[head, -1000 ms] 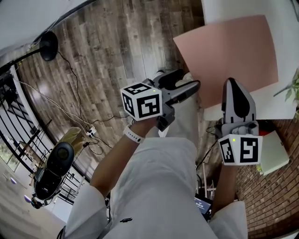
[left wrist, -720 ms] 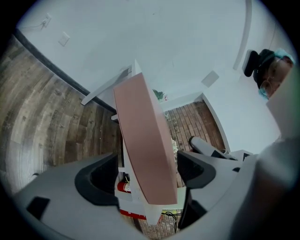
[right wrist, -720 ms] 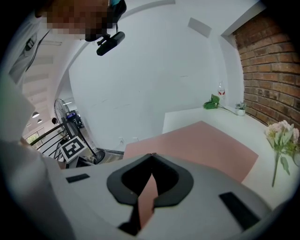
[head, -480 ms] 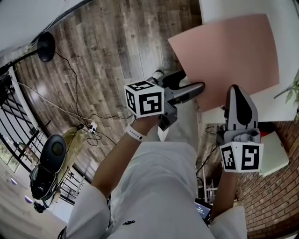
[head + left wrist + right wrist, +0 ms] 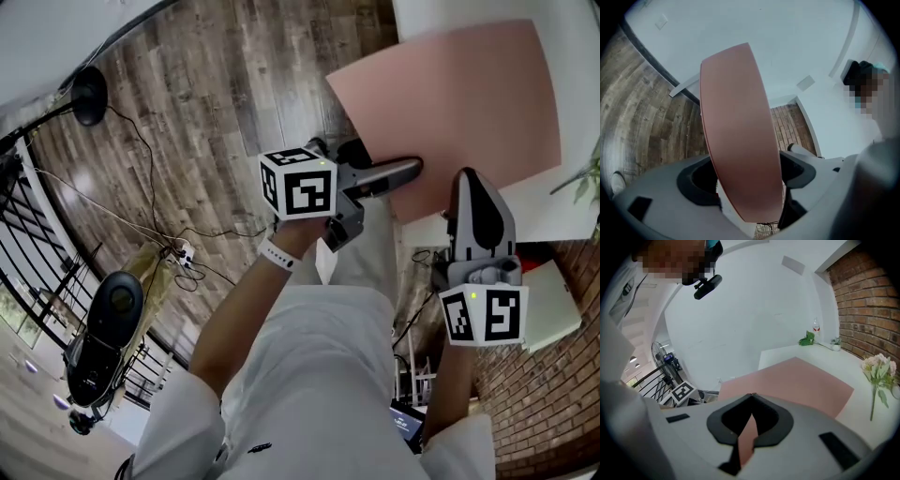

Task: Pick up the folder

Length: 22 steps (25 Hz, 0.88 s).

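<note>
On one table (image 5: 565, 208), one pink folder (image 5: 459, 98), two grippers: left gripper (image 5: 405, 172), right gripper (image 5: 469, 186).

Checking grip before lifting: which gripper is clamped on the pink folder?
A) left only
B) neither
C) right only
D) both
C: the right gripper pinches the folder edge; the left gripper, whose jaws have just been opening, stands wide around it without pressing.

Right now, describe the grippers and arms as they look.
The left gripper and right gripper are grey with black-lined, tapering jaws. Each carries a white cube printed with black square markers and showing a small green light. The left wrist wears a white band; both arms have short white sleeves.
</note>
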Each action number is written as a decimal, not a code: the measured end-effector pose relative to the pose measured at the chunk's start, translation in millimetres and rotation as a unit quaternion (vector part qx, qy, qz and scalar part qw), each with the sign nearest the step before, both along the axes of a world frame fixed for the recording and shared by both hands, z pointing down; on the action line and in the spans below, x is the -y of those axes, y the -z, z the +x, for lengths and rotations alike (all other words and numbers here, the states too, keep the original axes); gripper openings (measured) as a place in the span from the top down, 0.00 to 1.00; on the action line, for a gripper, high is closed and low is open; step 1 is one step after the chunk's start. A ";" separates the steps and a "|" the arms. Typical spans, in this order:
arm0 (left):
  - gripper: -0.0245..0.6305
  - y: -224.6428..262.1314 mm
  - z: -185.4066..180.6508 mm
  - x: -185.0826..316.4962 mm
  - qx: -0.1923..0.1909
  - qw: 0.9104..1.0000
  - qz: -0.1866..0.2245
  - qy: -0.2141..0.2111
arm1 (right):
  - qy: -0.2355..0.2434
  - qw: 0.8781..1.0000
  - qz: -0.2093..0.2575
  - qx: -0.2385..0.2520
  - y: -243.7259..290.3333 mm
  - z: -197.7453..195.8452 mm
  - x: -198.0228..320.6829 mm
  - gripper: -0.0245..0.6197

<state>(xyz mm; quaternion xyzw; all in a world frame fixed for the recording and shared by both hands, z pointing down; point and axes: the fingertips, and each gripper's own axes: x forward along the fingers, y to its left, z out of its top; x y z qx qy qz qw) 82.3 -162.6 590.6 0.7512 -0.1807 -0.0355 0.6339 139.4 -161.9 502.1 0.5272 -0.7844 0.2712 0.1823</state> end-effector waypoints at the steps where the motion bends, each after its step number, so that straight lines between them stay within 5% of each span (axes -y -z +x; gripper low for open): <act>1: 0.38 -1.6 -0.3 1.0 0.000 1.000 0.000 0.000 | -0.003 1.000 0.000 0.002 0.3 -0.5 0.1 0.95; 9: 0.48 0.3 -3.2 2.5 -0.012 1.000 -0.016 0.019 | -0.004 1.000 0.001 0.006 2.1 -3.8 -2.9 0.95; 22: 0.51 20.2 -18.0 -13.6 -0.013 0.999 -0.018 0.044 | -0.001 1.000 0.018 0.009 18.0 -4.3 -20.3 0.95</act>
